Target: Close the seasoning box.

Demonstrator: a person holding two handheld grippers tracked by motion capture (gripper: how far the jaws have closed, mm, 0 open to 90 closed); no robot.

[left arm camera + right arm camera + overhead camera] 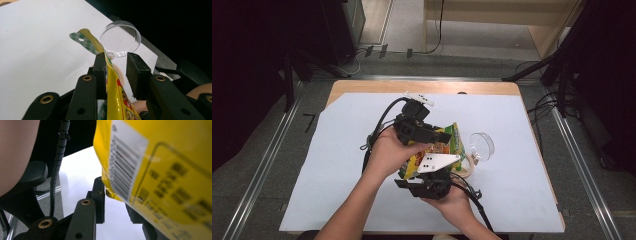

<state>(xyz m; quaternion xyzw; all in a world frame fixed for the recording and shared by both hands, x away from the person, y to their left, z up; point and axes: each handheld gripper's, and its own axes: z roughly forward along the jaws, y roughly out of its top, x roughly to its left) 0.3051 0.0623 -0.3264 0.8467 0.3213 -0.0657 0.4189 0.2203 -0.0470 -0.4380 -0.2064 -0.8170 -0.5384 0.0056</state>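
Left gripper (117, 65) of mine has its jaws apart around the top seam of the yellow snack packet (439, 147), which hangs above the white sheet (337, 165) — one pad touches the film and the other shows a gap, likely so I can reset my bite. My right gripper (115, 203) meets the packet's lower corner to steady it, but its far jaw sits behind the barcode side, so I cannot tell if it pinches. Beyond lies a clear round dish (120, 38); a beige ring (120, 73) under the packet is half hidden — tape, maybe
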